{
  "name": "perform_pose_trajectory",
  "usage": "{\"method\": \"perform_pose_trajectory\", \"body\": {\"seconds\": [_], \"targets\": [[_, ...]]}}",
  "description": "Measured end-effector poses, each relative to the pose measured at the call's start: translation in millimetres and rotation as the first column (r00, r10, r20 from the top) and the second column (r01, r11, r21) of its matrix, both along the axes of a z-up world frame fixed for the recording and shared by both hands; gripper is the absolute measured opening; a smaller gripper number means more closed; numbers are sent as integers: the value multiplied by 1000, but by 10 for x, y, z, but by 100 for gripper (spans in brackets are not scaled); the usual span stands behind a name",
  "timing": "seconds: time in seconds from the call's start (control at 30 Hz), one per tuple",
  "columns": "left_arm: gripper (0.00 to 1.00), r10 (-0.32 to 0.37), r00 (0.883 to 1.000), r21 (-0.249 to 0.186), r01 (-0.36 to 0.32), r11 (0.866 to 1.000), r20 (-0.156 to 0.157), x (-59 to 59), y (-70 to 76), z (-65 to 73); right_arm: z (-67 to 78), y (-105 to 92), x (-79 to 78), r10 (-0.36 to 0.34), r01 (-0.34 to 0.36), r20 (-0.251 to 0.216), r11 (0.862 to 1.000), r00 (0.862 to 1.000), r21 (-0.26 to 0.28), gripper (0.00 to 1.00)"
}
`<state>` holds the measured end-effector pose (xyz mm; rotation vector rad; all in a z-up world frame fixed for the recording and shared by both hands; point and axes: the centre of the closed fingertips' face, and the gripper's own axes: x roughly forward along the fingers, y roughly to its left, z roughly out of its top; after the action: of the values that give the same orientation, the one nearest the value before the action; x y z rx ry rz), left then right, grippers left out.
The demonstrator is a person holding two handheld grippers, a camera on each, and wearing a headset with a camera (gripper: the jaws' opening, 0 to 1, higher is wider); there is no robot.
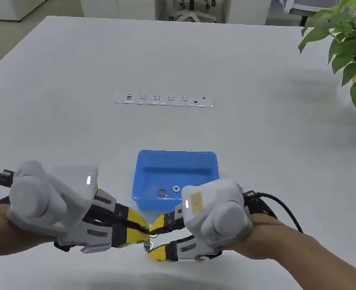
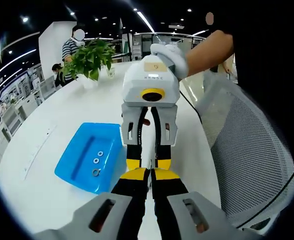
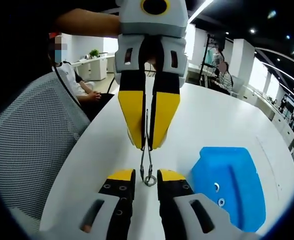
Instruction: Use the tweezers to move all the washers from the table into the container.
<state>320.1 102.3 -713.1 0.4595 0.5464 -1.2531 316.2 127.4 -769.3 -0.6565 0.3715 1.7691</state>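
In the head view we see the left gripper (image 1: 142,231) and the right gripper (image 1: 155,240) meeting tip to tip on the near side of the blue container (image 1: 176,162). It sits on the white table (image 1: 256,127) with loose washers (image 1: 176,189) on its floor. A power strip (image 1: 164,99) lies farther back, and a plant (image 1: 347,48) leans in at the far right. In the left gripper view we look along our own yellow-tipped jaws, drawn almost together, straight at the right gripper, whose jaws stand a narrow way apart. The container lies to the left with three washers inside, and a mesh chair (image 2: 251,150) is on the right. In the right gripper view the left gripper comes down from the top, clamped on the tweezers (image 3: 143,162), whose tips pinch one washer (image 3: 150,180) low at the table. That washer sits between the right gripper's jaws, which flank the tweezer tips with a small gap; we cannot tell whether they touch them. The container is just to the right.
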Motion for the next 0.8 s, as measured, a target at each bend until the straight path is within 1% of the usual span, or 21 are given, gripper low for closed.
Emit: {"method": "perform_pose_trajectory", "body": {"seconds": [0.2, 0.27, 0.53, 0.8], "targets": [[6, 1, 1000, 1, -1, 1000, -1, 0, -3, -2, -14, 37, -7, -9, 9, -10, 1000, 1000, -4, 13], [6, 3, 1000, 2, -3, 1000, -1, 0, -3, 0, -20, 39, -21, -6, 6, -4, 1000, 1000, -3, 11], [6, 7, 1000, -1, -7, 1000, -4, -4, 1, -7, -24, 37, -24, -12, 12, -9, 1000, 1000, 4, 10], [6, 7, 1000, 6, -7, 1000, -4, 5, 15, -8, -38, 53, -24, -4, 4, -14, 1000, 1000, -1, 11]]}}
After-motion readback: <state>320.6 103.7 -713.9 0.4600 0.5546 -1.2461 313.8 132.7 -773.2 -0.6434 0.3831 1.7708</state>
